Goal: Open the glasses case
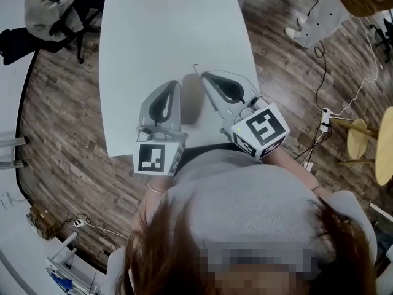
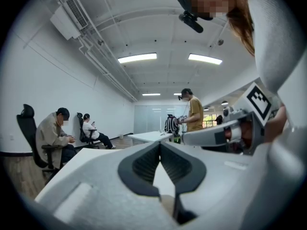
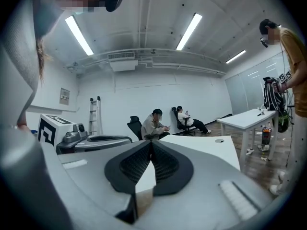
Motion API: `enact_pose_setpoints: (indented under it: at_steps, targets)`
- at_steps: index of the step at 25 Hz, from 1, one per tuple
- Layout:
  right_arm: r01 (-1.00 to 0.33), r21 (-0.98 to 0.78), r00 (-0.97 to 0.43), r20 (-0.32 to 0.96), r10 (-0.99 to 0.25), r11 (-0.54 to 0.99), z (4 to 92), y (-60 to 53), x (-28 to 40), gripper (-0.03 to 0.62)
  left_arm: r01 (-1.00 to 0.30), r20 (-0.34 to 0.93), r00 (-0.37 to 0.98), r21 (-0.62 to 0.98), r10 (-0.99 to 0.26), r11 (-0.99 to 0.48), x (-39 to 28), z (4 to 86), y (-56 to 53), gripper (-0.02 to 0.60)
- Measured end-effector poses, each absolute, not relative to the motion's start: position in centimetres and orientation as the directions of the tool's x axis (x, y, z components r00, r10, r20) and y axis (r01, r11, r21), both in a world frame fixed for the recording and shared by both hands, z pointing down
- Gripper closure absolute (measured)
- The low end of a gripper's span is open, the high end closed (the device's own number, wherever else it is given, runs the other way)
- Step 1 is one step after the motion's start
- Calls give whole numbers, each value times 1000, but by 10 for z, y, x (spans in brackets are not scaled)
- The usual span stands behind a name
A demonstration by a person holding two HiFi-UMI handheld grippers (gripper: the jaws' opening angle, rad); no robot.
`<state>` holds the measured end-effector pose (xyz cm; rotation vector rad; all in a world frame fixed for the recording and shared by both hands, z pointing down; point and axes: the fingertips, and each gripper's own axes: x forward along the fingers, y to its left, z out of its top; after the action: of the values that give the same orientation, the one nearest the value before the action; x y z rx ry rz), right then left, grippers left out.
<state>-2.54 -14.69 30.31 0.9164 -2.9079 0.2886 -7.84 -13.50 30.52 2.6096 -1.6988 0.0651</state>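
Observation:
No glasses case shows in any view. In the head view my left gripper (image 1: pixel 176 85) and right gripper (image 1: pixel 206 76) are side by side over the near end of a white table (image 1: pixel 166 35), pointing away from me. Both are shut with nothing between the jaws. The left gripper view looks level across the tabletop past the shut left gripper (image 2: pixel 159 143), with the right gripper (image 2: pixel 225 133) beside it. The right gripper view shows the shut right gripper (image 3: pixel 150 142) and the left gripper (image 3: pixel 91 140) at its left. A small thin mark (image 1: pixel 195 66) lies on the table ahead of the tips.
A person sits on an office chair (image 1: pixel 49 8) at the table's far left corner. Another person stands at the right (image 1: pixel 319 17). Wooden stools (image 1: pixel 362 137) and a power strip with cables (image 1: pixel 324 118) are on the floor to the right. A second white table (image 3: pixel 249 119) stands further off.

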Motion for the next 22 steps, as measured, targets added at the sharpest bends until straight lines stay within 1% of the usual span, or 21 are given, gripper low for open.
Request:
enact_pose_setpoints:
  at_steps: [4, 8, 9, 12, 13, 17, 18, 22]
  targets:
    - [-587, -169, -810, 139, -570, 792, 302, -160, -33, 590, -908, 83, 417, -15, -905, -420, -91, 309, -146, 577]
    - [-611, -154, -792, 132, -596, 777, 298, -169, -31, 591, -889, 177, 457, 63, -871, -454, -90, 331, -157, 577]
    - [-615, -152, -788, 133, -601, 774, 298, -172, -31, 591, -884, 204, 466, 75, -861, -461, -89, 338, -159, 569]
    - [-625, -161, -780, 145, -608, 764, 302, -174, -30, 590, -867, 312, 497, 137, -810, -479, -87, 365, -158, 381]
    - [-626, -162, -780, 147, -609, 763, 303, -174, -30, 589, -862, 348, 506, 160, -789, -482, -86, 374, -157, 343]
    - [-627, -170, -779, 153, -608, 761, 308, -173, -31, 591, -859, 457, 508, 204, -730, -470, -88, 405, -156, 241]
    - [-625, -170, -780, 154, -606, 762, 309, -173, -33, 590, -859, 481, 507, 213, -715, -465, -90, 413, -155, 226]
    - [-621, -181, -783, 176, -596, 762, 313, -170, -40, 590, -849, 563, 525, 296, -639, -437, -95, 445, -149, 222]
